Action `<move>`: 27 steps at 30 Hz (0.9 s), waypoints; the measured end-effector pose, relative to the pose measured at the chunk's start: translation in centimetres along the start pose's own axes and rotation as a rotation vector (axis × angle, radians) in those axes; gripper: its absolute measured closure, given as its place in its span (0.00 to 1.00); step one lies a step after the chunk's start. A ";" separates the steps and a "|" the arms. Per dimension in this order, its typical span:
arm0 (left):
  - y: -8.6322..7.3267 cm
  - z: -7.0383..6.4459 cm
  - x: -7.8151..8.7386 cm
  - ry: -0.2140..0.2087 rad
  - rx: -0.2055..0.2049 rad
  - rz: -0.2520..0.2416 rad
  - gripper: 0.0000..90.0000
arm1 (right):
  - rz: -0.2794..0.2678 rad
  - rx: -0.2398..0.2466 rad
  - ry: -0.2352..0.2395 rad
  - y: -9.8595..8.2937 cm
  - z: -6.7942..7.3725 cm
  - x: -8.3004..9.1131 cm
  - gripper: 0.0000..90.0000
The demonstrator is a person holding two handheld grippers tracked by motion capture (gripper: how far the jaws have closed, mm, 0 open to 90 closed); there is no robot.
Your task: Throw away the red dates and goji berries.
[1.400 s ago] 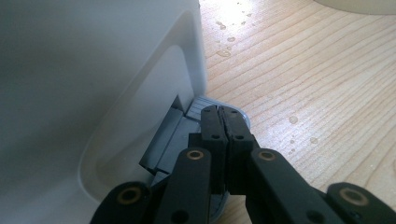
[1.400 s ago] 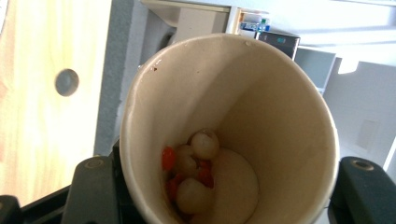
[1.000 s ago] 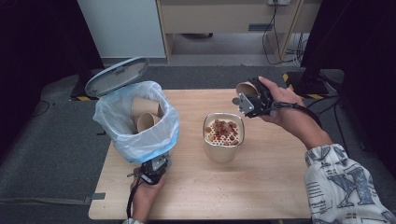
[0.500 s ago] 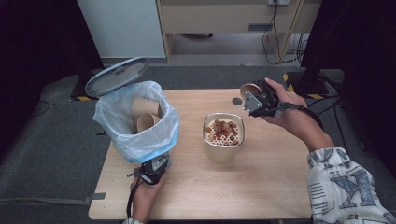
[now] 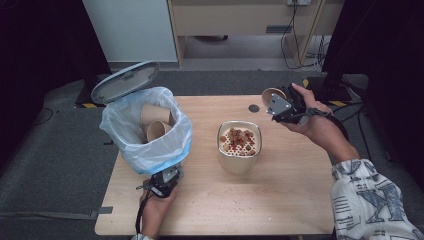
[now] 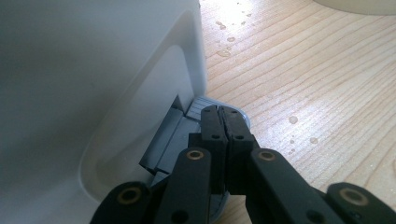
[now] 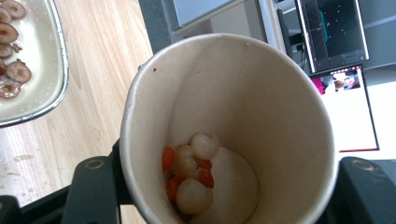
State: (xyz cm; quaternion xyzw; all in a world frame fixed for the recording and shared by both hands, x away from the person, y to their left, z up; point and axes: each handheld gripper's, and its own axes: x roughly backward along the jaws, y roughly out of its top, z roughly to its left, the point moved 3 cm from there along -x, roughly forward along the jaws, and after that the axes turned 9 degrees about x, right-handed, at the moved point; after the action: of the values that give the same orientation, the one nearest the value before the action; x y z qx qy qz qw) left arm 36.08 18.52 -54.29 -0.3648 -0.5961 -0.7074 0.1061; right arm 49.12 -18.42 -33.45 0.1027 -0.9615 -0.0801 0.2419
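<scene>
A brown paper cup (image 5: 272,93) is held tilted over the table's far right with my right gripper (image 5: 279,103) shut on it. In the right gripper view the paper cup (image 7: 261,93) holds a few white balls and red berries (image 7: 194,172) at its bottom, between the right gripper's (image 7: 229,191) jaws. A cream bowl (image 5: 239,160) of red and brown fruit pieces stands mid-table, left of the cup. My left gripper (image 5: 165,181) sits at the foot of the bin (image 5: 145,150). It (image 6: 220,109) is shut and rests on the grey pedal (image 6: 170,135).
The bin has a blue bag, its lid (image 5: 125,81) stands open, and paper cups (image 5: 155,122) lie inside. A small dark round spot (image 5: 254,108) marks the table near the cup. Water drops (image 6: 293,119) dot the wood.
My right gripper has drifted slightly to the right with the cup, away from the bowl, uncovering the dark spot. The left gripper has stayed on the pedal.
</scene>
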 end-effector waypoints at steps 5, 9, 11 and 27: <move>0.0 0.0 0.0 0.000 0.001 0.000 0.98 | -0.007 -0.036 0.008 -0.3 0.0 0.0 0.40; 0.0 0.0 0.0 -0.001 0.002 -0.001 0.98 | -0.029 -0.107 0.036 -0.6 0.0 -0.1 0.40; 0.0 0.0 0.0 -0.001 0.002 0.000 0.98 | -0.038 -0.145 0.055 -0.8 0.1 -0.1 0.40; 0.0 0.0 0.0 -0.001 0.001 0.000 0.98 | -0.108 -0.352 0.137 -1.7 -0.3 -0.1 0.40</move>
State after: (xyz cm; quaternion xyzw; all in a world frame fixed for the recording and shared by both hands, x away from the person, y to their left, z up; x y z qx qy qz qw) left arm 36.09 18.52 -54.28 -0.3652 -0.5964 -0.7069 0.1061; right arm 49.62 -20.04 -33.61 0.1154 -0.9071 -0.2525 0.3165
